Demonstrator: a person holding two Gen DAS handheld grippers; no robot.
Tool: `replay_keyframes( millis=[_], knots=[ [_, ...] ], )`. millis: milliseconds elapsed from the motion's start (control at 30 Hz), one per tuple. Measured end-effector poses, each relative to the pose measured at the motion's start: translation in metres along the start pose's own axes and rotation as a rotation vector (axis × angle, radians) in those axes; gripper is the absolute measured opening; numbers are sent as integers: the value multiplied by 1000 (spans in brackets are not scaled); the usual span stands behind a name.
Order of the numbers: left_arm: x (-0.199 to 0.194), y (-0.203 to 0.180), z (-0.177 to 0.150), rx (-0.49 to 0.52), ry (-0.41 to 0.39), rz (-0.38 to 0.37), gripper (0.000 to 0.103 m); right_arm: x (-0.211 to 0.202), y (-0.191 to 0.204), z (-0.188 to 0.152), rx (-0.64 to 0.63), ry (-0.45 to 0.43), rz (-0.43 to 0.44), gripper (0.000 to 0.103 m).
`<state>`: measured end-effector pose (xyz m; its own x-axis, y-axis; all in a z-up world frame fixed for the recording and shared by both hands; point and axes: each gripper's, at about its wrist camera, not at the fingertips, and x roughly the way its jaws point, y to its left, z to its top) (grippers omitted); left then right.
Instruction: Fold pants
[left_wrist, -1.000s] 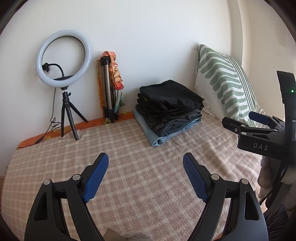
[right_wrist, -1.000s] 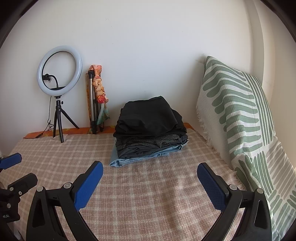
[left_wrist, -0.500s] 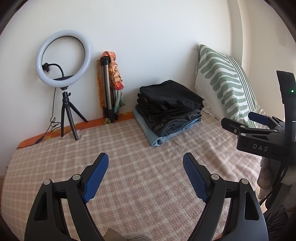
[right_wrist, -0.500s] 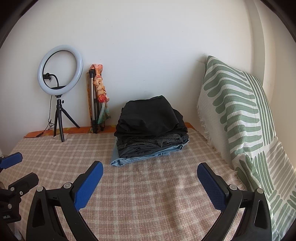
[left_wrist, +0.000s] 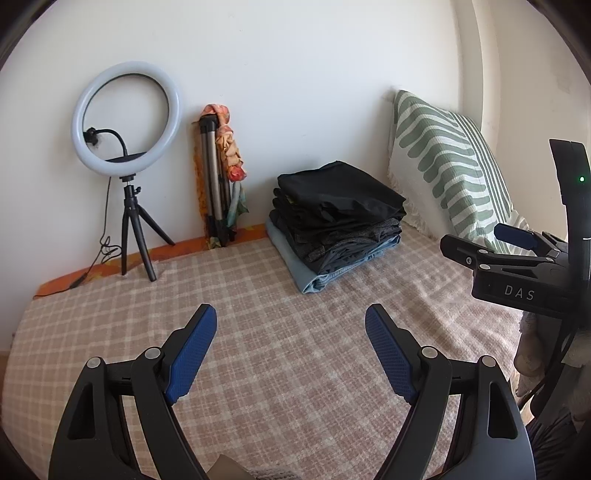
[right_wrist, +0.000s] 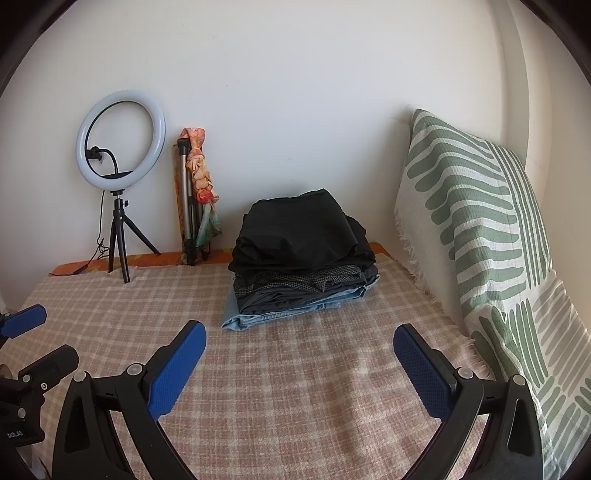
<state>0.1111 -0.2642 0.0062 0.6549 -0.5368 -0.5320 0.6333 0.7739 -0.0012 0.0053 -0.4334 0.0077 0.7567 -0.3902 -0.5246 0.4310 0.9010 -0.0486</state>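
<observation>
A stack of folded pants (left_wrist: 338, 218) lies at the back of the bed, black pairs on top and a light blue pair at the bottom; it also shows in the right wrist view (right_wrist: 301, 254). My left gripper (left_wrist: 291, 328) is open and empty above the checked bedspread (left_wrist: 258, 325), well short of the stack. My right gripper (right_wrist: 299, 345) is open and empty, also in front of the stack. Each gripper shows at the edge of the other's view: the right one (left_wrist: 513, 243) and the left one (right_wrist: 22, 332).
A ring light on a small tripod (left_wrist: 127, 147) and a folded tripod with an orange scarf (left_wrist: 218, 177) stand against the back wall. A green-striped pillow (right_wrist: 476, 236) leans along the right side of the bed.
The right wrist view has shifted slightly, so the stack sits a little lower and nearer. The left gripper has hardly moved. Both stay open.
</observation>
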Motion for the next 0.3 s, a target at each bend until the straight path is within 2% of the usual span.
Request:
replay_keyframes(
  millis=[300],
  knots=[
    [2,-1,0,-5,3,10,83,-2,7,-3,-3,5,3,103]
  ],
)
